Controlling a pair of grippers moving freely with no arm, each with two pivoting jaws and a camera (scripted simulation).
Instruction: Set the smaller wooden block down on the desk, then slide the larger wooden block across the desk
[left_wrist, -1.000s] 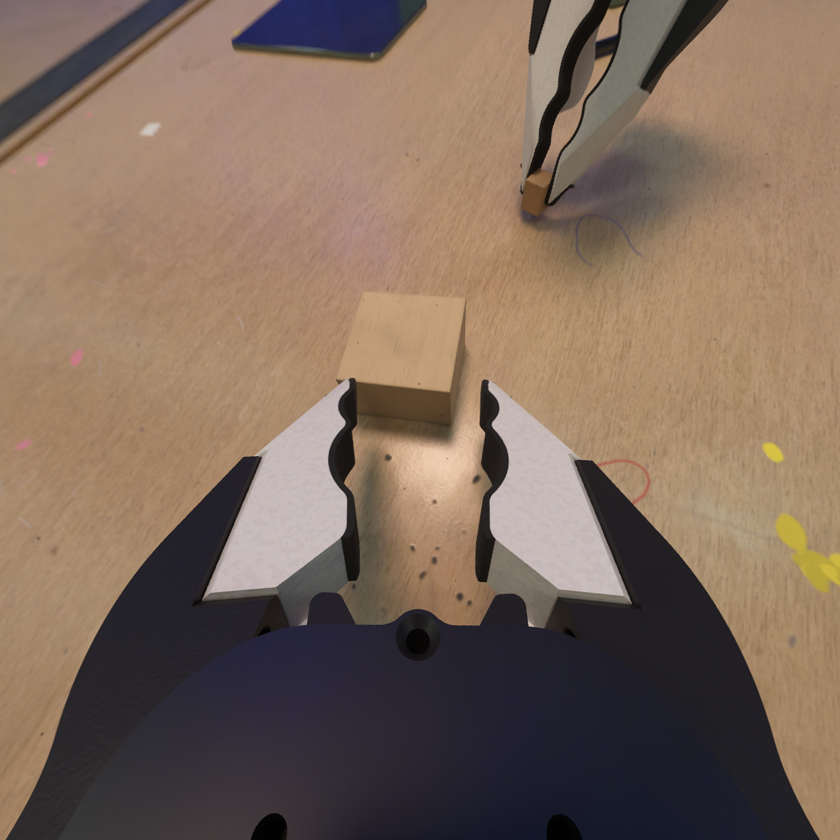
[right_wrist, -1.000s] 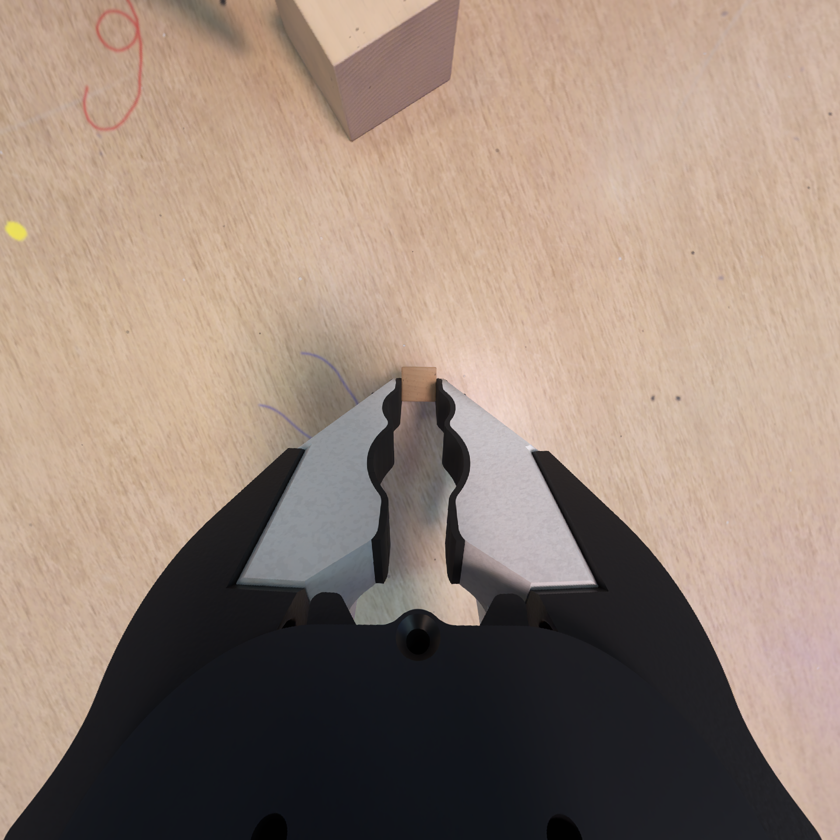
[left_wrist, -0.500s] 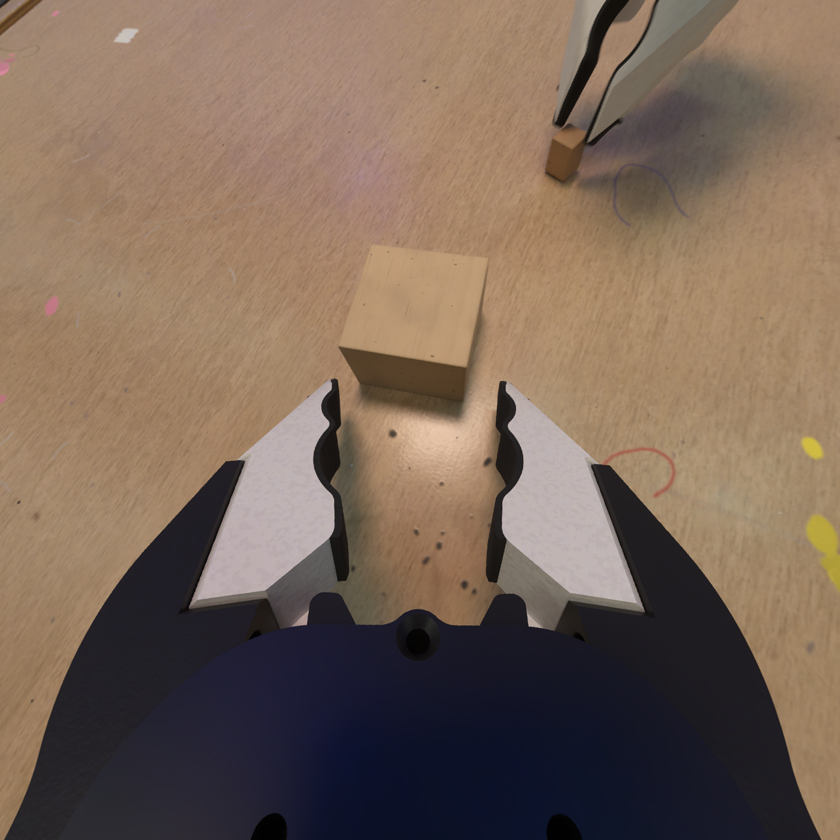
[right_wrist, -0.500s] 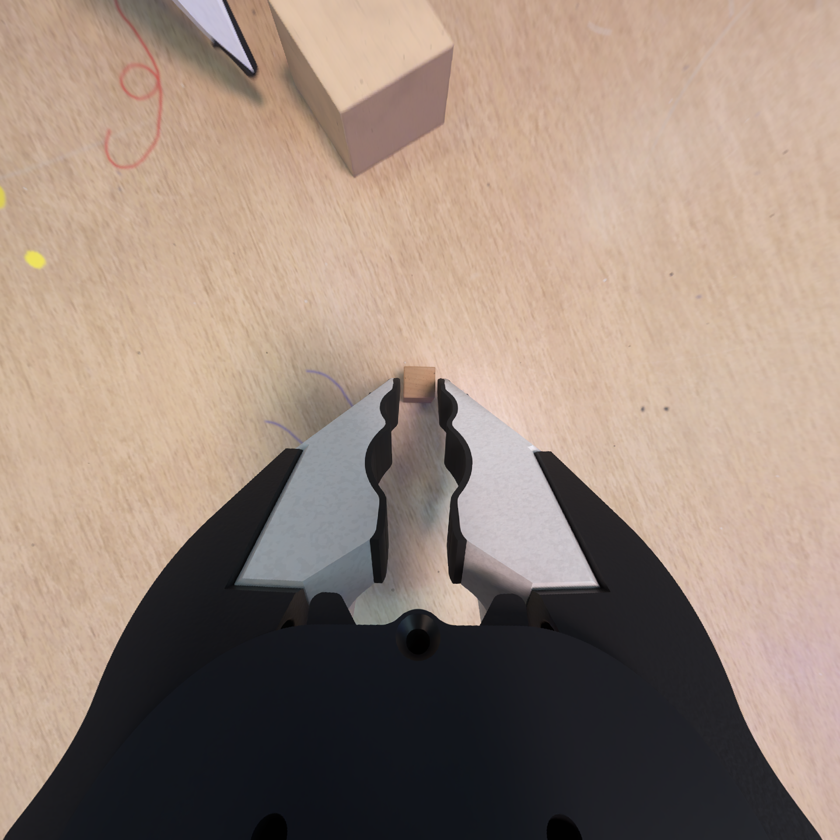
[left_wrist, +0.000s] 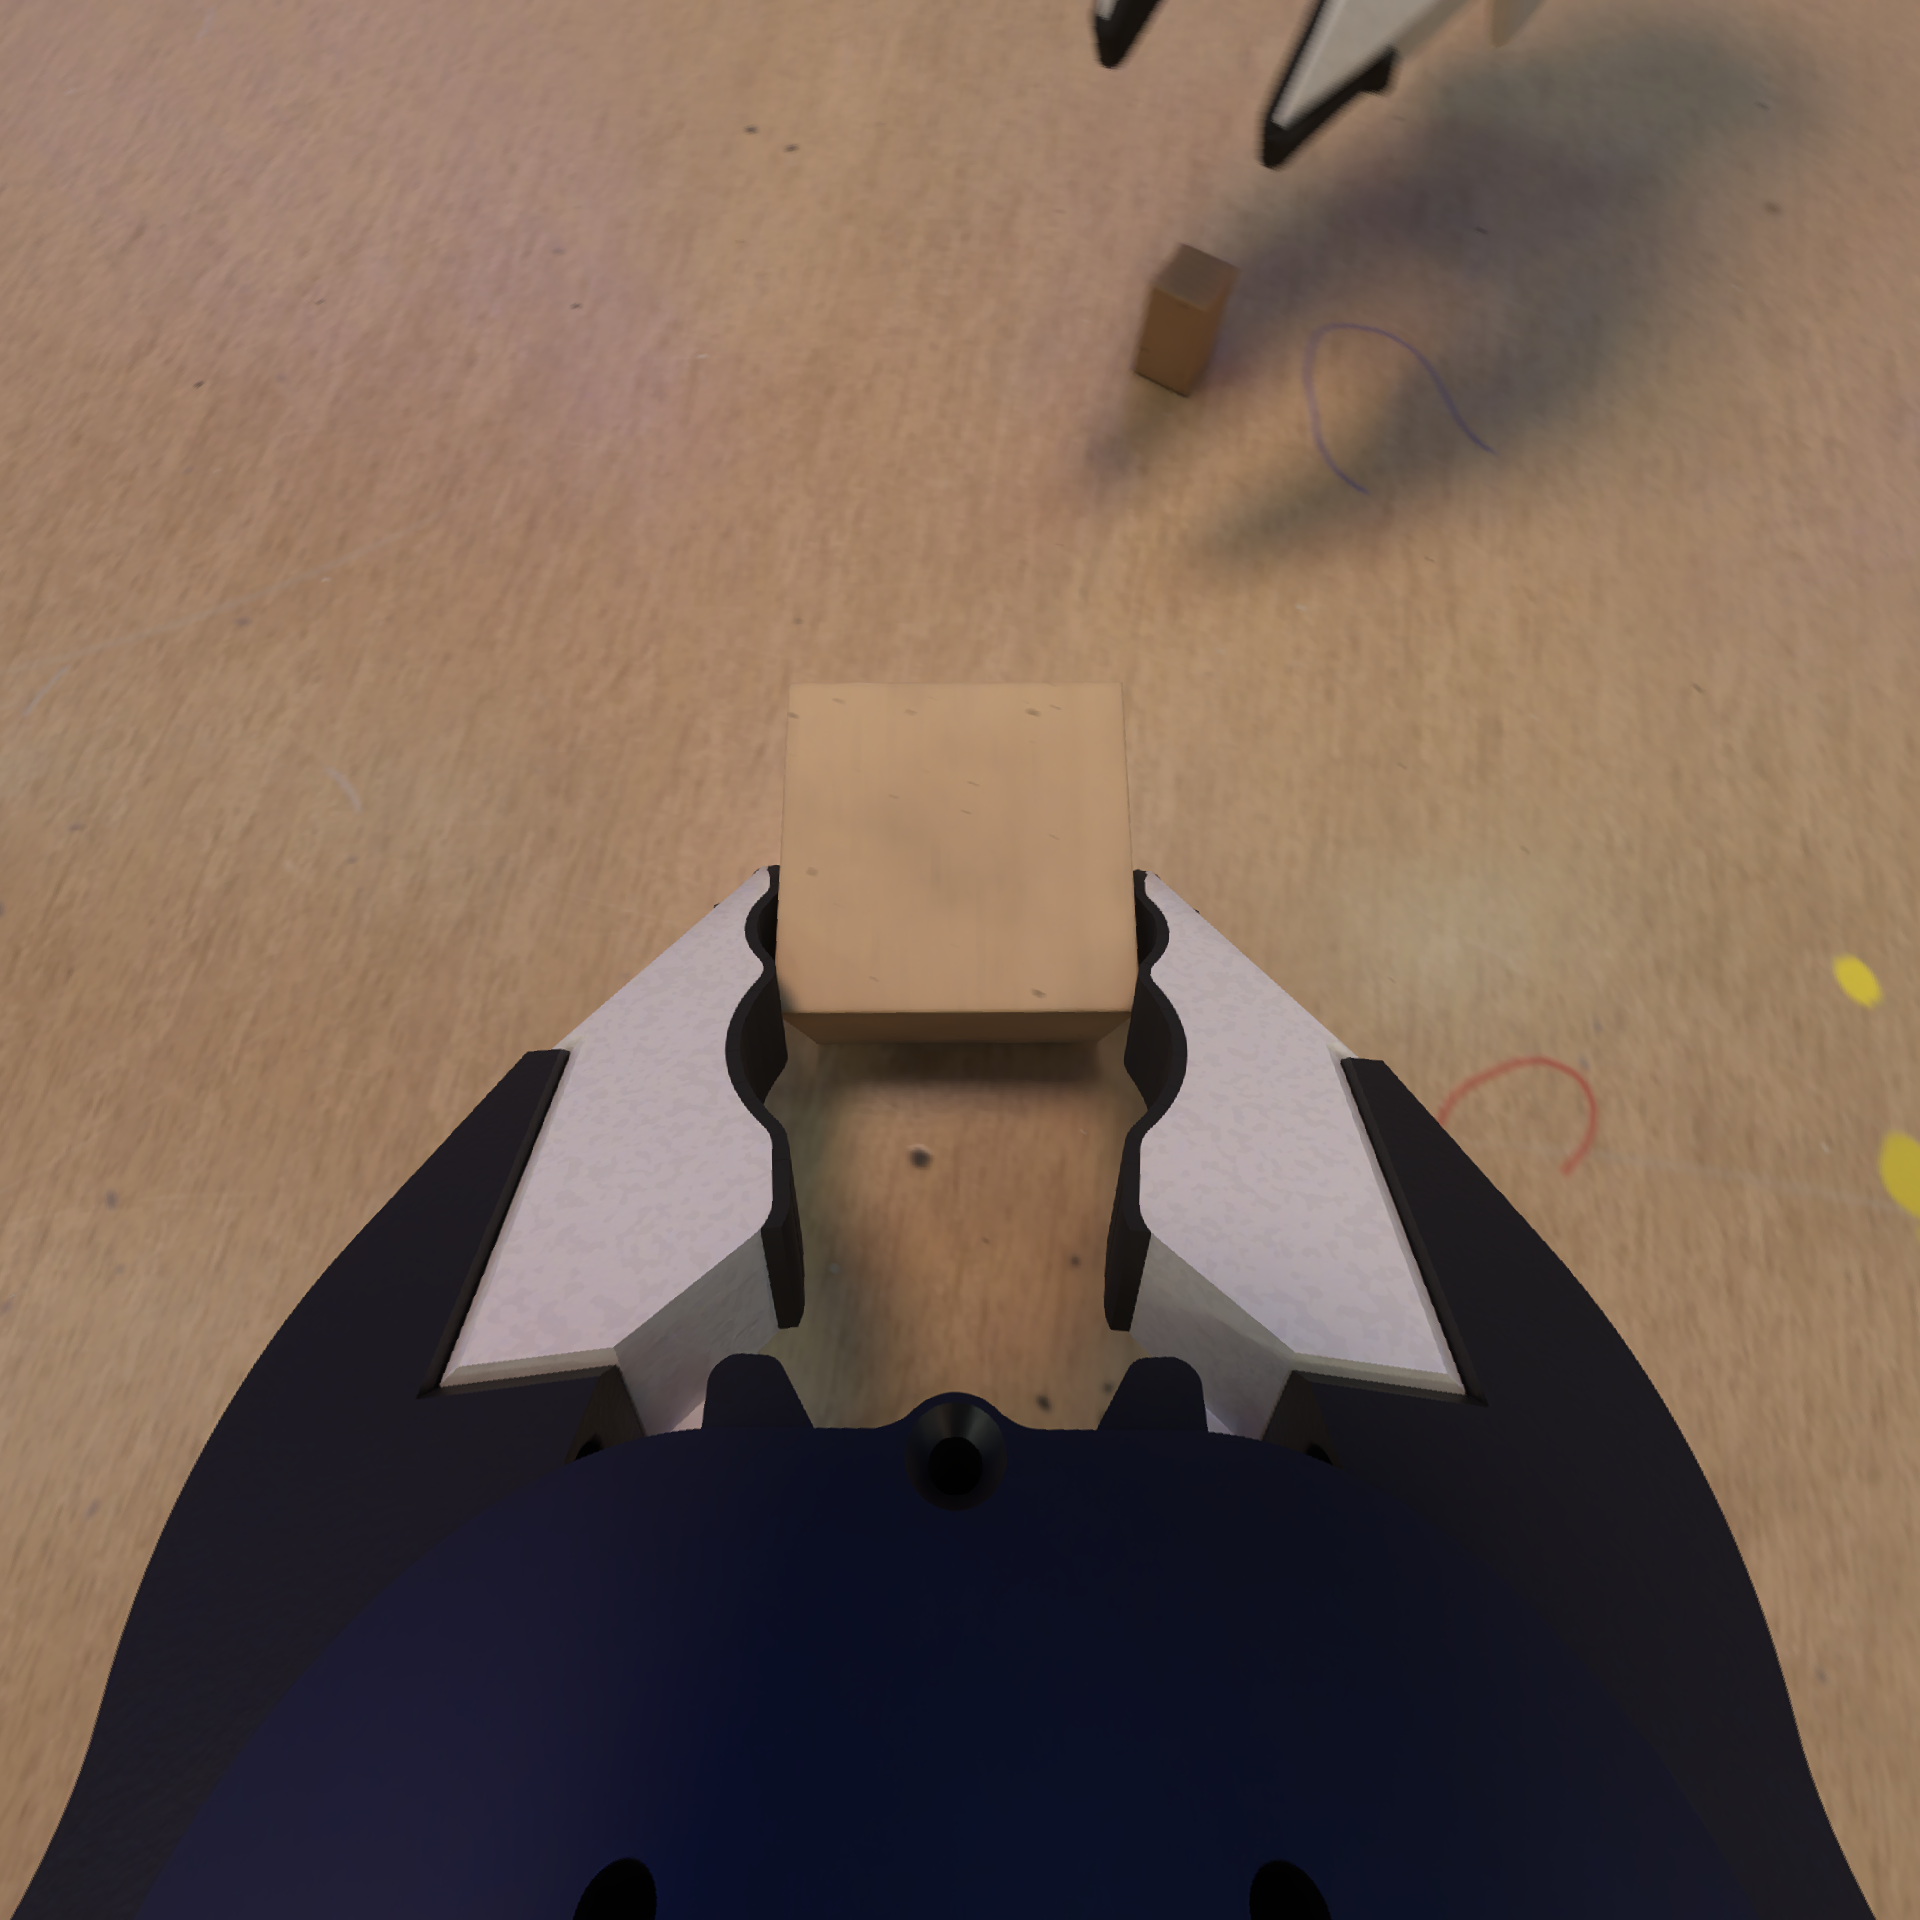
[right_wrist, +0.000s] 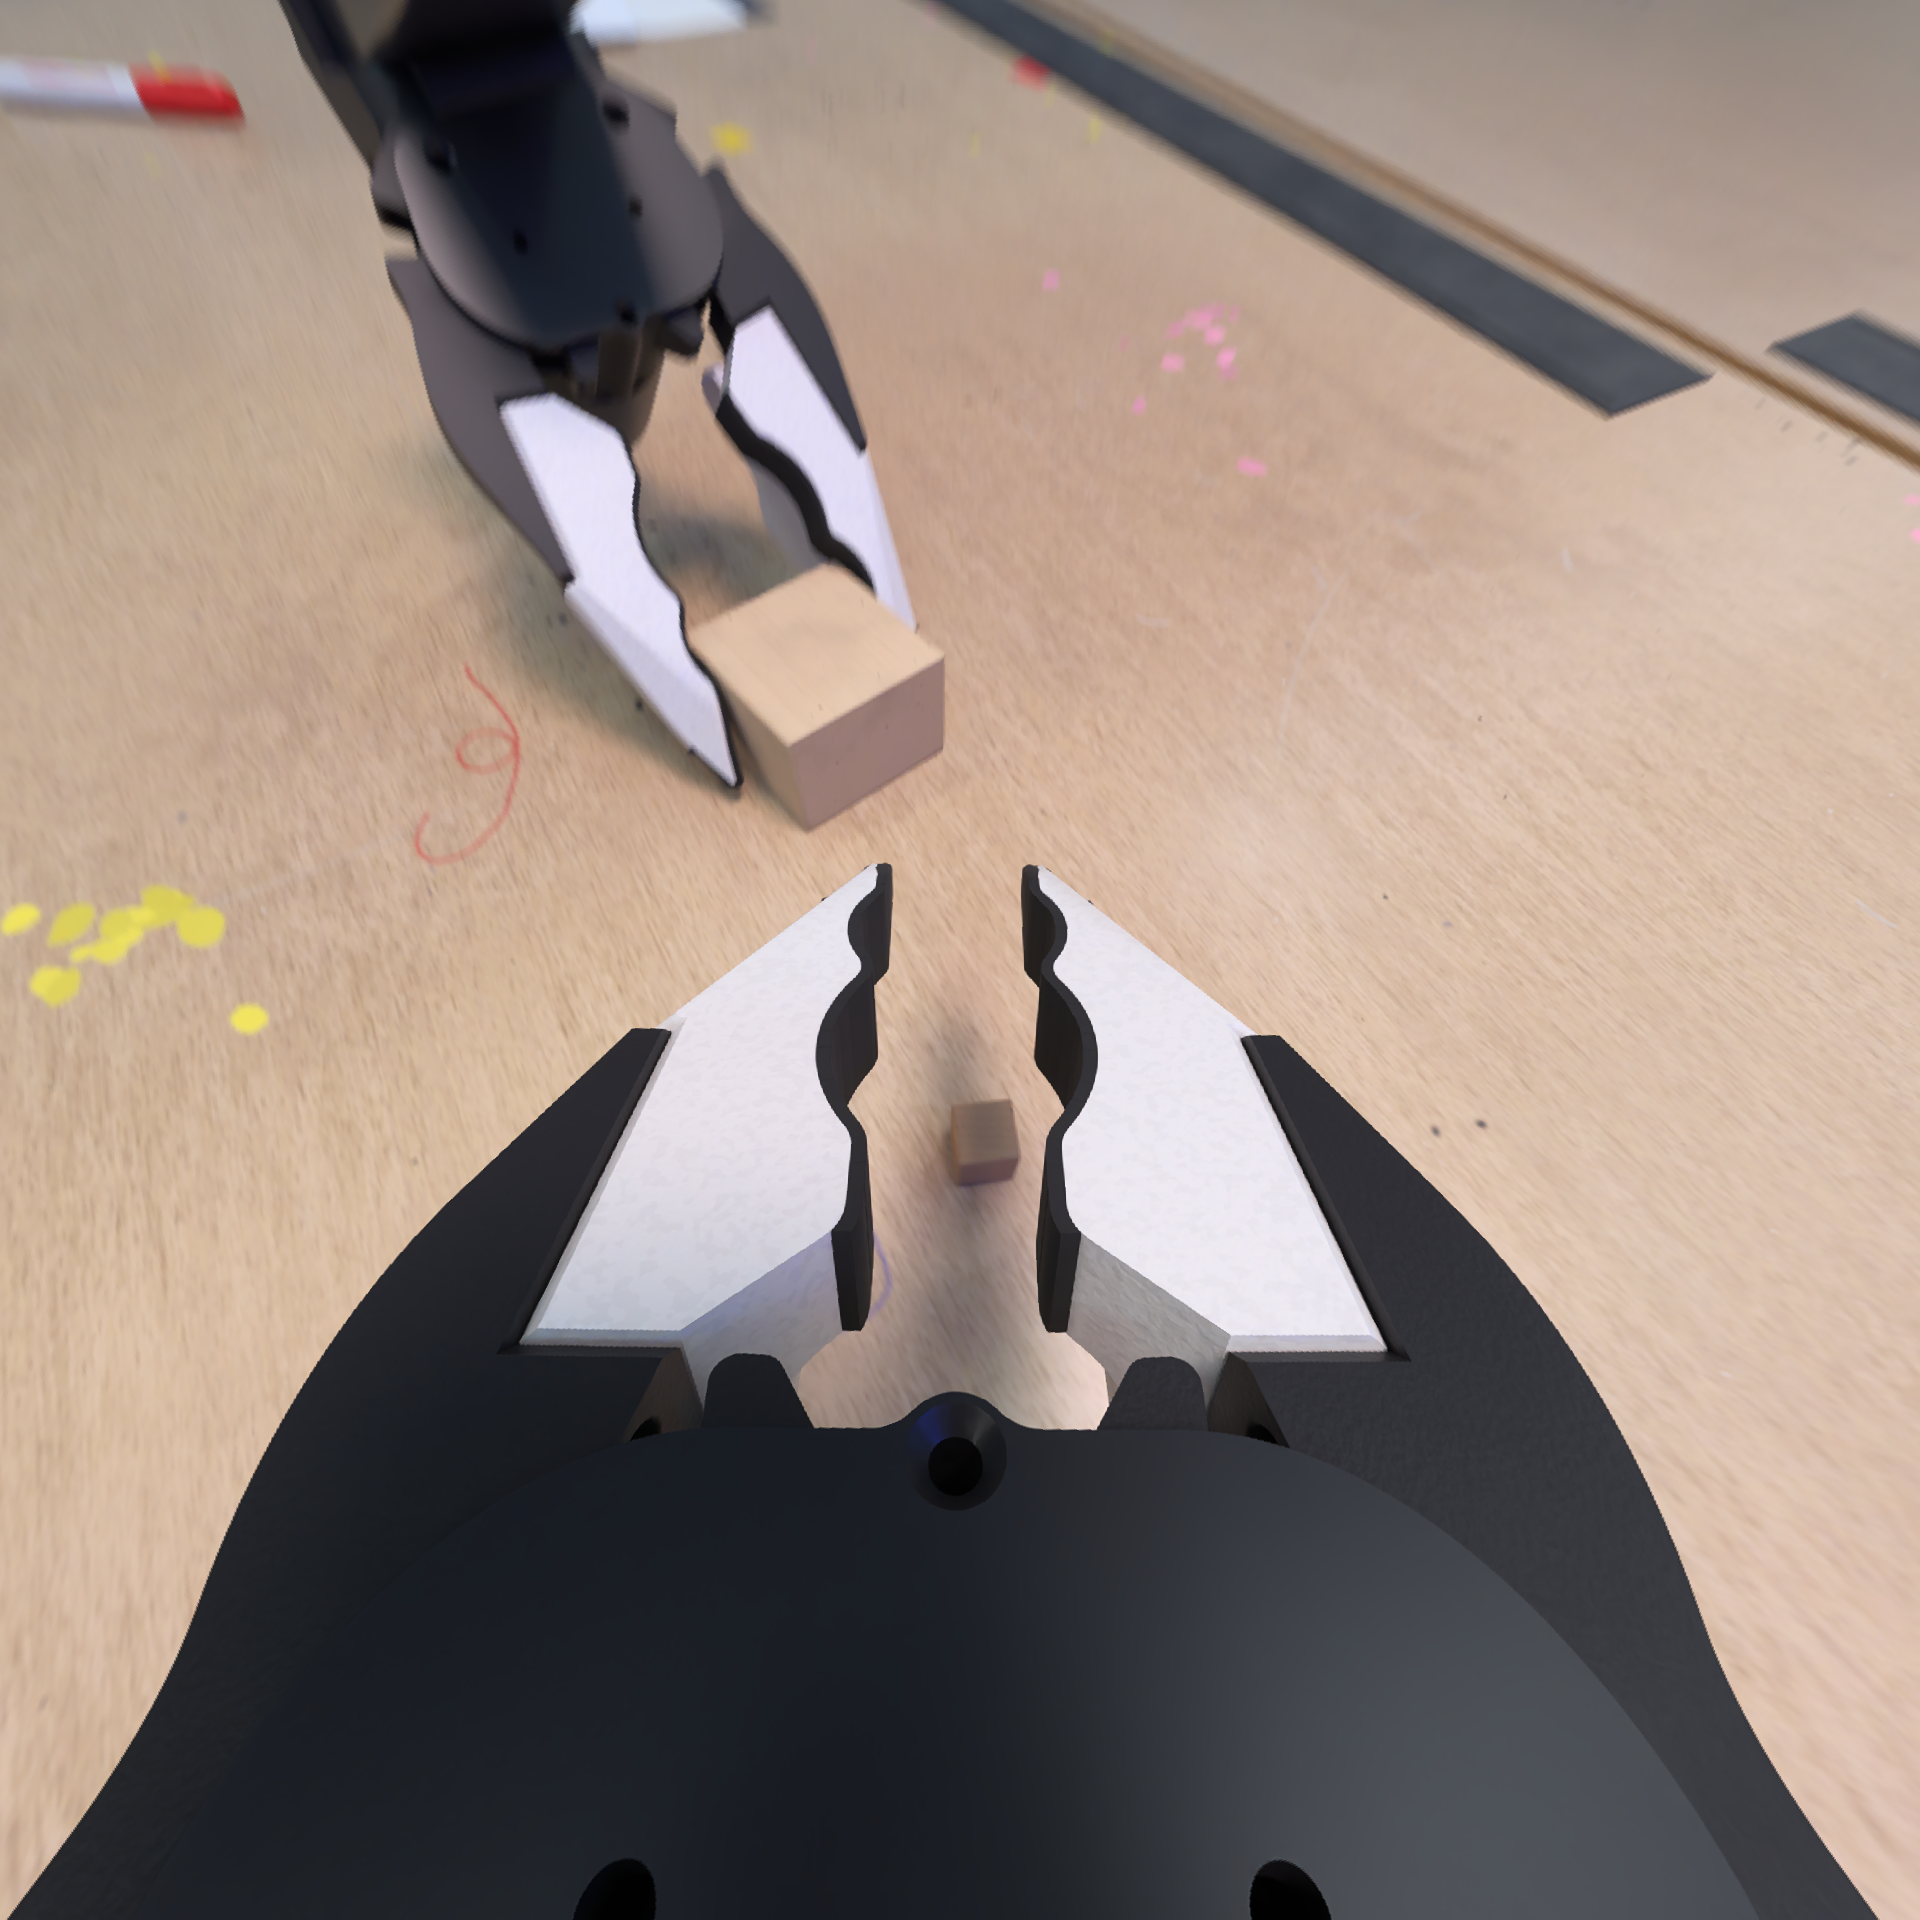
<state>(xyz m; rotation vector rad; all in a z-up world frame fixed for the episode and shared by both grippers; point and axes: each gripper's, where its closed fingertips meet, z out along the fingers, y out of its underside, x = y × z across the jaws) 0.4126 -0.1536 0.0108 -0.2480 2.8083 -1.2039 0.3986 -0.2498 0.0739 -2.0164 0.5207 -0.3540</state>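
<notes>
The larger wooden block (left_wrist: 954, 862) sits on the desk between my left gripper's fingers. My left gripper (left_wrist: 956, 883) is shut on it, both pads touching its sides. The right wrist view shows the same grip on the block (right_wrist: 862, 707) by the left gripper (right_wrist: 812, 696). The smaller wooden block (right_wrist: 982, 1141) stands alone on the desk below my right gripper (right_wrist: 956, 883), which is open, empty and lifted off it. In the left wrist view the smaller block (left_wrist: 1184, 317) stands at the upper right, with the right gripper (left_wrist: 1195, 104) above it.
A red and white marker (right_wrist: 125, 88) lies at the far left. Dark strips (right_wrist: 1351, 208) run along the desk's far right side. Yellow paint spots (right_wrist: 114, 935), pink spots (right_wrist: 1200, 343) and a red scribble (right_wrist: 478, 769) mark the wooden desk top.
My right gripper let go of the smaller block, opened and lifted away from it. My left gripper moved forward around the larger block and closed on its sides.
</notes>
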